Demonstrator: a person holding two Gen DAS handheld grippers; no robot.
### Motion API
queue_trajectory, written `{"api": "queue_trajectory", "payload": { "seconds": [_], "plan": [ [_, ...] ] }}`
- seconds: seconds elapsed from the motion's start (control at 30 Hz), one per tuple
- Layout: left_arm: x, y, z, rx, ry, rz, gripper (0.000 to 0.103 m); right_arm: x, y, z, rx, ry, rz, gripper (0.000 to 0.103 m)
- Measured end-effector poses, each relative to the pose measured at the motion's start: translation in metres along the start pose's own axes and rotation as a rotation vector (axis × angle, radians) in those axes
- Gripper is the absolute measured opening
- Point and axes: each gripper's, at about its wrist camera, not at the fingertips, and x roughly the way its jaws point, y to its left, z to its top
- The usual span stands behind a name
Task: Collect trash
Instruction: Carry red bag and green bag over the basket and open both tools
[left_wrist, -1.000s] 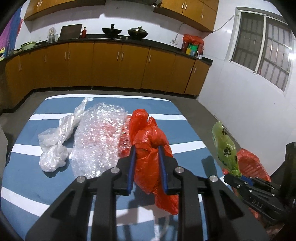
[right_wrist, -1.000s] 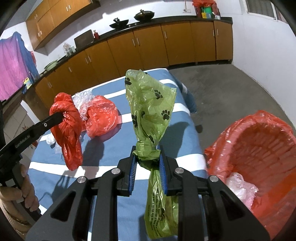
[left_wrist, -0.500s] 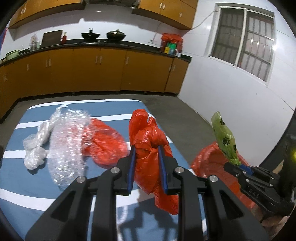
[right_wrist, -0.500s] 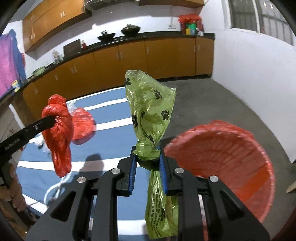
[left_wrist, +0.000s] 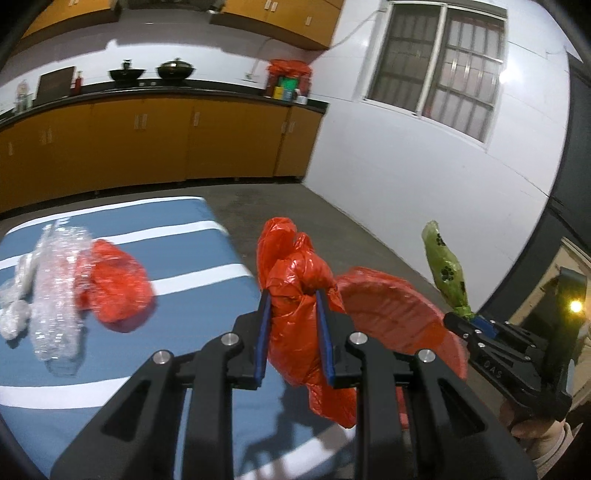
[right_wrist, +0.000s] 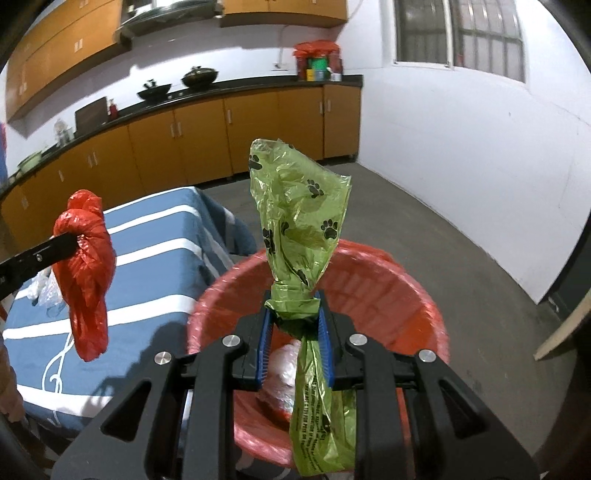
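My left gripper (left_wrist: 293, 295) is shut on a crumpled red plastic bag (left_wrist: 295, 317), held in the air over the table's right edge. It also shows in the right wrist view (right_wrist: 86, 273). My right gripper (right_wrist: 295, 308) is shut on a green paw-print bag (right_wrist: 299, 221) and holds it above the red-lined trash bin (right_wrist: 413, 295). The bin (left_wrist: 391, 314) stands on the floor right of the table. A clear plastic wad (right_wrist: 288, 365) lies inside it.
The blue striped table (left_wrist: 110, 369) carries another red bag (left_wrist: 118, 291), a bubble-wrap piece (left_wrist: 59, 295) and a clear plastic wad (left_wrist: 14, 314). Orange cabinets (left_wrist: 147, 147) line the far wall. A white wall (left_wrist: 424, 184) with a window is right.
Both grippers have swung to the right with their bags. The green bag is now over the bin; the red bag has moved from over the table to its right edge.
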Motion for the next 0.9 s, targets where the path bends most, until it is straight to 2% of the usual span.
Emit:
{"api": "queue_trajectory", "payload": {
  "seconds": [0.17,0.4,0.9],
  "plan": [
    [0.01,-0.03,-0.004,0.04,0.015,-0.069,0.024,-0.009,-0.023,-0.008,0.052,0.007,0.0,0.023],
    [0.026,-0.058,-0.008,0.064,0.044,-0.128,0.024,-0.015,-0.039,-0.013,0.094,0.017,0.012,0.023],
    [0.062,-0.079,-0.012,0.077,0.109,-0.168,0.024,-0.004,-0.055,-0.007,0.185,0.034,0.048,0.023]
  ]
}}
